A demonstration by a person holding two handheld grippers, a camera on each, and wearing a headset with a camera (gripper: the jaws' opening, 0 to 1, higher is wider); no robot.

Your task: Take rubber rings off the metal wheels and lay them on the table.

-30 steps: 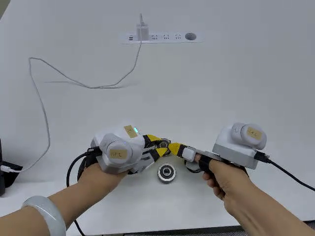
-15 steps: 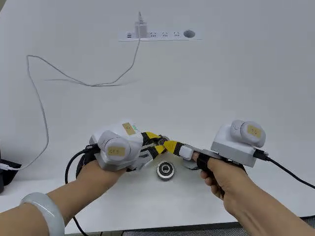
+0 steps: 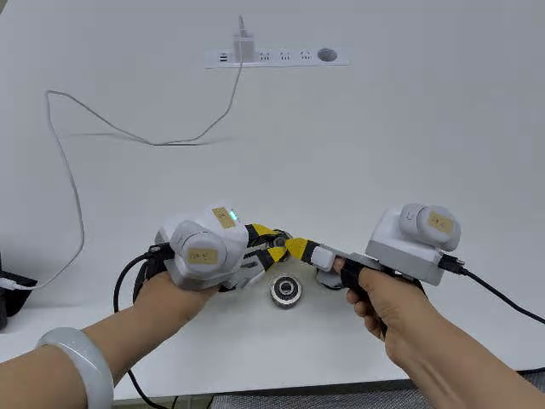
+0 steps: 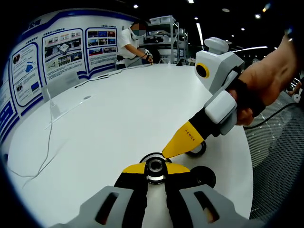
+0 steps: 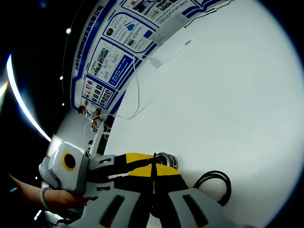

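Barely any change over the last second: both grippers stayed nose to nose low over the table and only the camera drifted, so the peel looked unfinished. The left gripper was clamped on a metal wheel with a shiny hub and a black rubber ring round it. The right gripper had its jaws together at that rim; whether they pinched rubber, couldn't tell. A second wheel lay just below, and a thin, floppy loose ring lay on the table.

The yellow-jawed left gripper and right gripper meet tip to tip; a round metal wheel (dark-rimmed) lies on the white table.
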